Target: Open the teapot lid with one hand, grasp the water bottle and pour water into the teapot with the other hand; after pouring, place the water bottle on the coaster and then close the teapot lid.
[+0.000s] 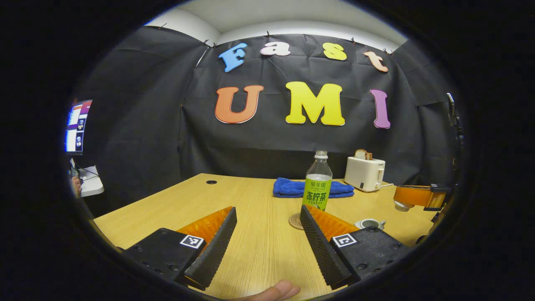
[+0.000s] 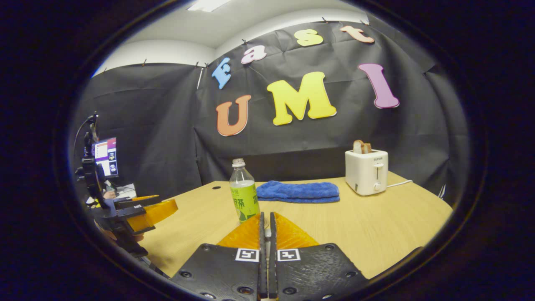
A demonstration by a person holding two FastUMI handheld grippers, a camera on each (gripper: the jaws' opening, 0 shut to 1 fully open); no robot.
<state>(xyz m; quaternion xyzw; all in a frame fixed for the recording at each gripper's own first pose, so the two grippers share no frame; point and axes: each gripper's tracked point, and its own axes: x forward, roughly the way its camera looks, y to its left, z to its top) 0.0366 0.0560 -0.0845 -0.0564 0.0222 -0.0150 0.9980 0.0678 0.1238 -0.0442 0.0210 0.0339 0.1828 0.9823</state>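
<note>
Here, I have both grippers low over a wooden table (image 1: 259, 234) in a booth. In the left gripper view, my left gripper (image 1: 267, 217) is spread wide w/ nothing between the fingers; a fingertip (image 1: 280, 290) shows at the bottom edge. The water bottle (image 1: 318, 180) stands upright, cap off, just behind the right-hand finger, next to a round coaster (image 1: 296, 221); I can't tell if it sits on it. A small white teapot (image 1: 369, 223) w/o lid sits to the right on the table. Behind: blue towel (image 1: 311, 188), white toaster (image 1: 365, 173) w/ bread.

In the right gripper view, my right gripper (image 2: 266, 221) is closed to a thin slit; whether it grips anything I can't tell. The bottle stands just beyond it.
</note>
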